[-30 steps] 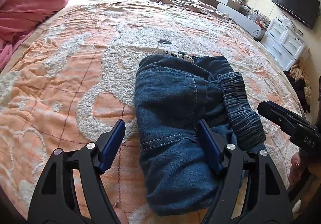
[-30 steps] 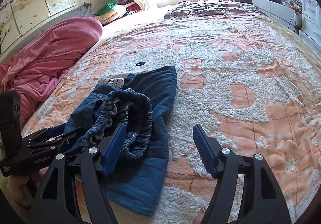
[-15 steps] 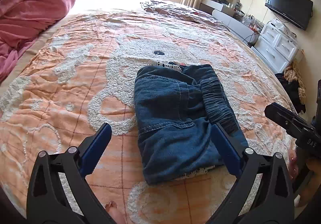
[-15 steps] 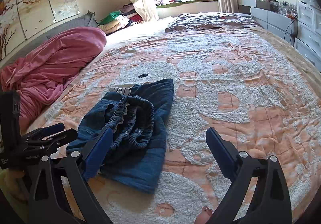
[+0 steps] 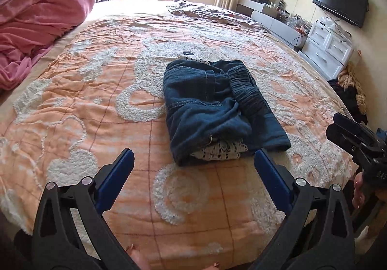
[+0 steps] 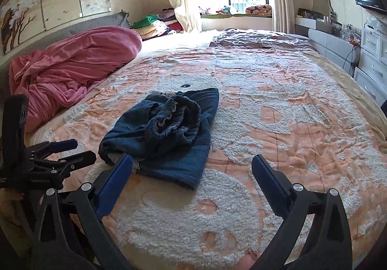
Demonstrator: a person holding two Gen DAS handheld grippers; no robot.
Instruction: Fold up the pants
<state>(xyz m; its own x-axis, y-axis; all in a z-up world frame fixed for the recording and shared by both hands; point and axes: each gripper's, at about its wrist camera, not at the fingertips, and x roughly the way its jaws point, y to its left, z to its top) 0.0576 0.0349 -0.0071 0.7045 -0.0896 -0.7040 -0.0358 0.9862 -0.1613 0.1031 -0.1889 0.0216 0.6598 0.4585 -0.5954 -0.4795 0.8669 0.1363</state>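
Lying folded in a thick bundle – dark blue pants point(image 5: 217, 105) on the orange and white bedspread point(image 5: 79, 110), near the middle of the bed, a bit of white lace peeping out at the near end. Left hand-held gripper point(image 5: 193, 168) just opened wide, nothing between the jaws, short of the bundle. Right hand-held gripper point(image 6: 192, 170) likewise just spread wide and empty – left finger point(image 6: 116, 178) overlapping the bundle's near corner.

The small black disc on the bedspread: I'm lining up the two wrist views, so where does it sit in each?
Left wrist: the black disc lies above centre, just beyond the far edge of the folded pants.
Right wrist: the disc lies left of centre, again just beyond the pants.
Shared landmark: the pink blanket, at the left in both.
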